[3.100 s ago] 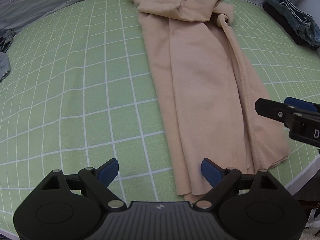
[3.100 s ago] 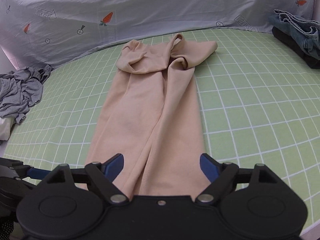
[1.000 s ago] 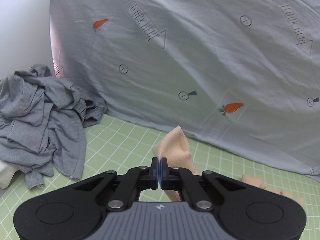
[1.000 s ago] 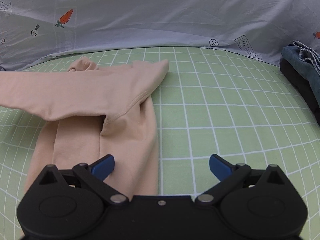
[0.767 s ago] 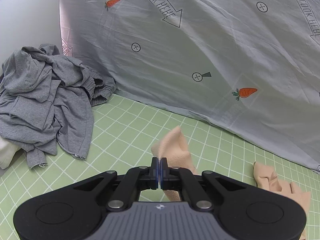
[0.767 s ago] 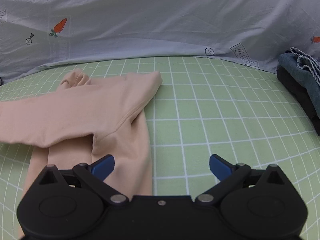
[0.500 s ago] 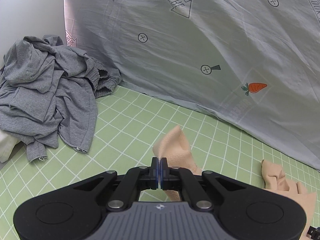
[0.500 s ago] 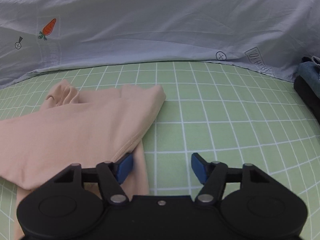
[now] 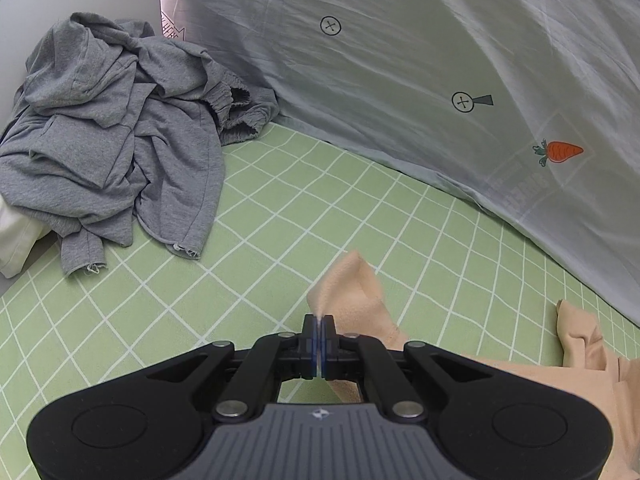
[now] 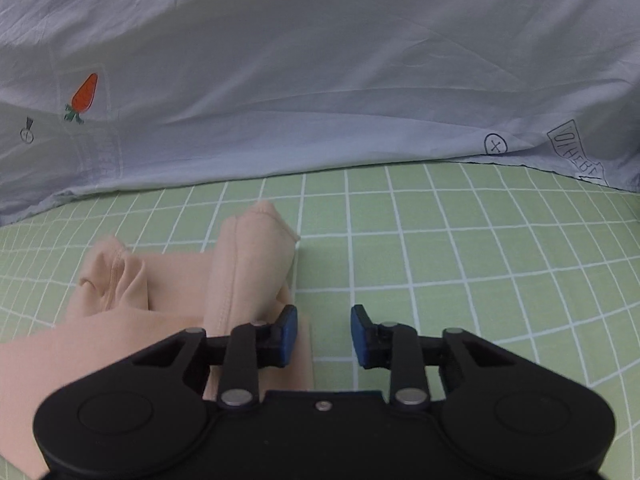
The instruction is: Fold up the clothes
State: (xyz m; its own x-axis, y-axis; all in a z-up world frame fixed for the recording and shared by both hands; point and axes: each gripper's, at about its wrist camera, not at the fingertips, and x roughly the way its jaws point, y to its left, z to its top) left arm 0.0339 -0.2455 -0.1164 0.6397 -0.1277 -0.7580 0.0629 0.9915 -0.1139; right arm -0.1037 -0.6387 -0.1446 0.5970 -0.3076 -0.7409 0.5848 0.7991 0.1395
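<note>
Left gripper [image 9: 319,347] pinching a peak of the peach garment [image 9: 352,296] between fully closed jaws, cloth standing up just ahead of the tips and trailing back and to the right under the gripper body. Right gripper [image 10: 323,336] hanging with jaws at a narrow gap, nothing between them, only green checked sheet [image 10: 460,248] showing through. Garment [image 10: 248,272] lying immediately left of the right jaws, its raised fold leaning against the outside of the left pad; long axis running from ahead of the tips back toward the camera and off leftward. Right gripper being the nearer one to that free fold: a small shift left probably enough to bring the cloth between the pads. Grey clothes heap [image 9: 108,136] sitting far ahead-left of the left jaws. Pale backdrop cloth [image 10: 320,80] carrying carrots, crossed circles and arrow labels; lettering partly cut off, seeming to read "LOOK HERE", not fully legible.
</note>
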